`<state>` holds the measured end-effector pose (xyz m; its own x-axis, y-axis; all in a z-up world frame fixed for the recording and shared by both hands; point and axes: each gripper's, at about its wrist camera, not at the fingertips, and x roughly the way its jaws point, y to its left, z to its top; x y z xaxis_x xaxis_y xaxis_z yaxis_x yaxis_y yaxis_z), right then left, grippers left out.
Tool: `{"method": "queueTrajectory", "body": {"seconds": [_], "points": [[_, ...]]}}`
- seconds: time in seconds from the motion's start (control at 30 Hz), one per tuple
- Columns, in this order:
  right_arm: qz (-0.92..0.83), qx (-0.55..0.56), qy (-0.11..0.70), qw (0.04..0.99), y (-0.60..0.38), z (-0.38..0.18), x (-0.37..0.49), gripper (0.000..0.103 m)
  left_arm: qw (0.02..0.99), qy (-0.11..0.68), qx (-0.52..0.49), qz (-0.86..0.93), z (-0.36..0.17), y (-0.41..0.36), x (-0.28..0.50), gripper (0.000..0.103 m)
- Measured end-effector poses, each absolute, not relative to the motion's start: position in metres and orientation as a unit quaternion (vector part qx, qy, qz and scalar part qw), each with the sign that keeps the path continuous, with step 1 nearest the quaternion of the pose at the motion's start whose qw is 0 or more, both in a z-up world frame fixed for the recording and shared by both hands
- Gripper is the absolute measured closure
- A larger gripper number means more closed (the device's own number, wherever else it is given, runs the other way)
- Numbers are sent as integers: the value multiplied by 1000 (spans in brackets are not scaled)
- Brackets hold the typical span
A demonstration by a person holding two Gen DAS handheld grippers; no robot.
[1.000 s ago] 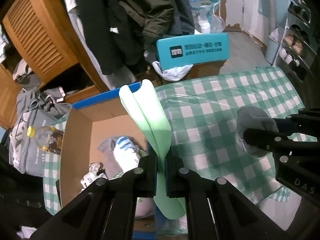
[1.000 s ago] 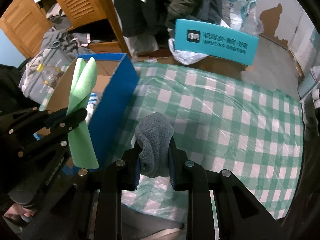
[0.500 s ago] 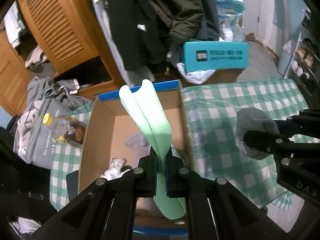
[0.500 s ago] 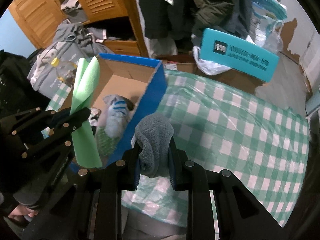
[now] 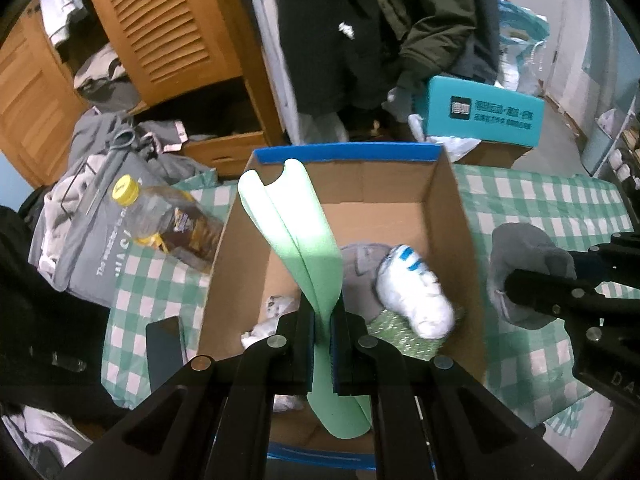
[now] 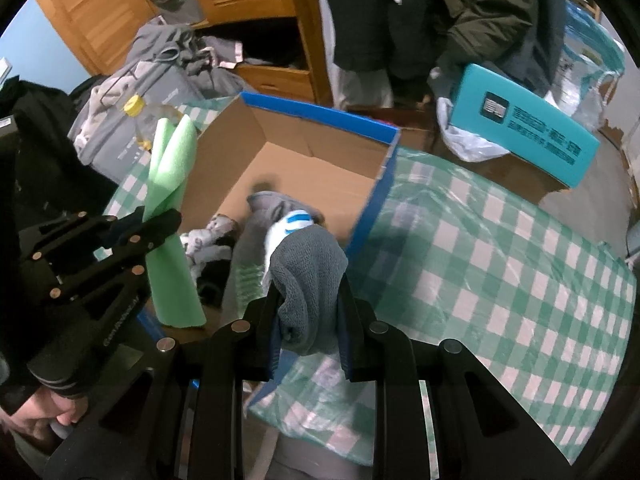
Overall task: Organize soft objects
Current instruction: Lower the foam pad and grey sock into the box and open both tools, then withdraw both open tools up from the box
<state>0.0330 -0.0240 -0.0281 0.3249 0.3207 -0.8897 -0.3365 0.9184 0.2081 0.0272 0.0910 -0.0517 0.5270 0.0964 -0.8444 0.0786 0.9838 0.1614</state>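
Observation:
My left gripper (image 5: 323,322) is shut on a folded light-green foam sheet (image 5: 296,232), held over the open cardboard box (image 5: 448,208) with a blue rim. Seen from the right wrist, that green foam sheet (image 6: 170,184) hangs above the box's left side (image 6: 224,152). My right gripper (image 6: 308,320) is shut on a bunched grey fleece cloth (image 6: 310,276), just over the box's right wall; the same grey cloth (image 5: 524,264) shows at the right of the left wrist view. Inside the box lie a white sock with blue stripes (image 5: 416,292), a grey garment (image 5: 356,264) and a green sparkly piece (image 5: 400,340).
The box stands on a green-and-white checked tablecloth (image 6: 500,248). A plastic bottle with a yellow cap (image 5: 160,220) lies left of the box beside a grey bag (image 5: 80,248). A teal carton (image 6: 524,124), hanging coats and a wooden wardrobe (image 5: 168,28) stand behind.
Both grippers have travelled left toward the box. The green foam is now over the box's inside, and the grey cloth has come from over the tablecloth to the box's right wall.

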Motion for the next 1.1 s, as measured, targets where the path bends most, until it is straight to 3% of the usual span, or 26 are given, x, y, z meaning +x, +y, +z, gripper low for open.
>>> {"method": "queueTrajectory", "body": {"seconds": [0.43,0.53,0.7,0.77,0.87,1.1], "points": [[224,-6,558,799,12,-45,53,82,855,514,67,23,-71,118,34,97],[230,-2,559,796,16,-48,58,74,852,518,66,27,-73,121,36,96],[230,6,554,800,15,-47,62,65,848,525,68,34,-75,121,37,81],[229,7,551,803,14,-45,62,59,851,519,69,33,-72,118,36,65],[225,12,545,807,9,-42,63,50,856,511,76,33,-67,115,34,50],[202,22,535,820,-11,-28,61,43,859,506,67,32,-55,117,31,40]]}}
